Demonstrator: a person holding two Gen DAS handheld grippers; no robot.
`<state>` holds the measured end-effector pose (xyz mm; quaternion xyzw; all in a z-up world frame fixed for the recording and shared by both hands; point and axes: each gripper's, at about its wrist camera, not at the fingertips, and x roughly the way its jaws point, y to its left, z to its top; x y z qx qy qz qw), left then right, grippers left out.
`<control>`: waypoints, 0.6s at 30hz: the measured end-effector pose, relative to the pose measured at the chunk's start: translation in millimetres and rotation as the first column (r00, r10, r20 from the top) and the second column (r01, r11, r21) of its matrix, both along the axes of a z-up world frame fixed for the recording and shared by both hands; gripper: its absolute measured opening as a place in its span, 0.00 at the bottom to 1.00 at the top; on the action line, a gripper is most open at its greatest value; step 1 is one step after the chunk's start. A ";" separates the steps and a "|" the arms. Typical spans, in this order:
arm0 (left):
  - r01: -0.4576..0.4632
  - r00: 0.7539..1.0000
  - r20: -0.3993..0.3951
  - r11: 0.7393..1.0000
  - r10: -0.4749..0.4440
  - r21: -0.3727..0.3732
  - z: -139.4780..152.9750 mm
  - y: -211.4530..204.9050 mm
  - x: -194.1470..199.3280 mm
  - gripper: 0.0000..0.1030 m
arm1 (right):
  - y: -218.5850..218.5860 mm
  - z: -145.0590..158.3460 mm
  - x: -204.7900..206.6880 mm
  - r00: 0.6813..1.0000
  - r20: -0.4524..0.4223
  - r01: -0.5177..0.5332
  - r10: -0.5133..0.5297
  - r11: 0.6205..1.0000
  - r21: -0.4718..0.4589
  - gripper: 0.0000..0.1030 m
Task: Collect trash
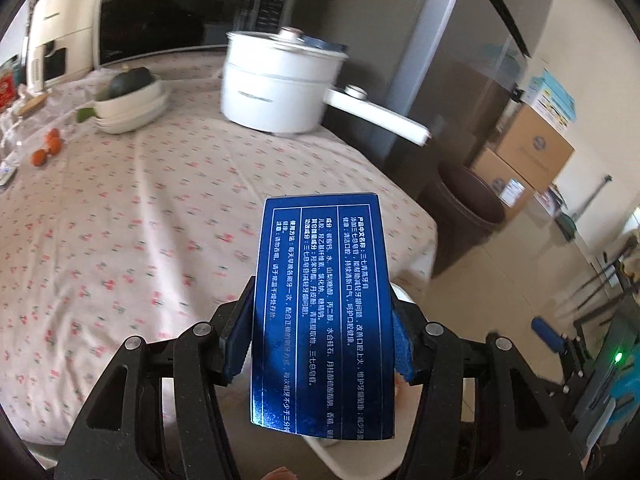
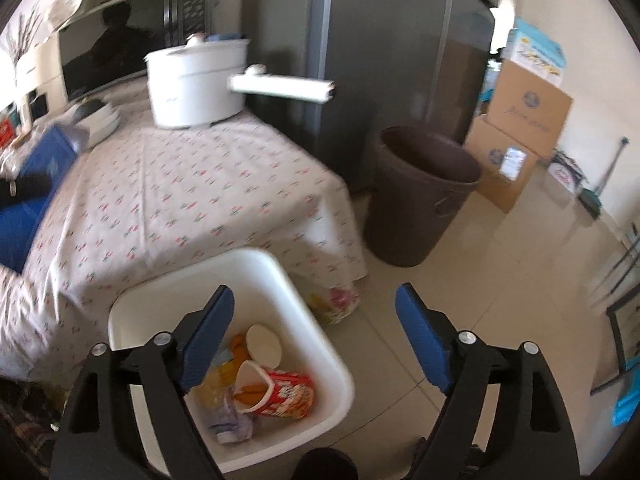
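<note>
From my left camera I see my left gripper (image 1: 320, 344) pinching a blue box (image 1: 324, 312) with white writing on it. The blue pads (image 1: 240, 344) press on both long sides of the box, and the box sticks up and forward, above the near edge of the table (image 1: 140, 208). The table wears a cloth with little flowers. Farther back on it stand a white pot (image 1: 280, 84) with a long handle, some white bowls (image 1: 132, 108) with something dark green on top, and small orange fruits (image 1: 46, 148) at the left. A brown bin (image 1: 468, 204) stands on the floor past the table's corner.

From my right camera I see my right gripper (image 2: 316, 340) spread wide, with nothing between its pads. It hangs over a white tub (image 2: 304, 300) on the floor, right beside the table. In the tub lie a red cup (image 2: 288, 394), a round white lid (image 2: 264, 346) and crumpled wrappers (image 2: 230, 420). The blue box shows blurry at the far left.
</note>
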<state>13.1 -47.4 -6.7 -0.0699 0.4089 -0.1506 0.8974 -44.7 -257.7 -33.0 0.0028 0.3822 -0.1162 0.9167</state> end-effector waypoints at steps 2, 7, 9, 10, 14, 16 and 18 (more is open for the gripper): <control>0.023 1.000 -0.006 1.000 -0.023 0.007 -4.3 -10.5 -0.2 0.53 | -10.7 5.2 -3.6 0.998 0.028 0.053 -0.053 0.999 -0.008 0.86; 0.097 0.995 -0.016 0.995 -0.096 0.017 -13.2 -33.5 -2.4 0.56 | -32.8 12.3 -10.4 0.988 0.064 0.141 -0.140 0.990 -0.014 0.91; 0.117 0.993 -0.009 0.993 -0.117 0.026 -13.4 -38.6 -5.4 0.70 | -35.6 13.2 -11.5 0.987 0.065 0.148 -0.147 0.989 -0.007 0.91; 0.121 0.993 0.003 0.992 -0.121 0.037 -12.5 -40.8 -7.5 0.72 | -36.5 13.7 -12.0 0.986 0.067 0.151 -0.150 0.989 -0.006 0.91; 0.119 0.991 0.047 0.990 -0.122 0.071 -8.6 -44.0 -15.2 0.82 | -33.3 18.9 -15.4 0.985 0.095 0.149 -0.147 0.989 -0.013 0.93; 0.093 0.991 0.083 0.991 -0.101 0.101 -6.1 -43.4 -20.0 0.88 | -28.6 21.6 -17.4 0.984 0.113 0.141 -0.137 0.990 -0.027 0.93; 0.055 0.989 0.131 0.990 -0.072 0.134 -2.5 -41.7 -25.7 0.93 | -23.3 24.9 -19.0 0.984 0.129 0.129 -0.123 0.991 -0.032 0.93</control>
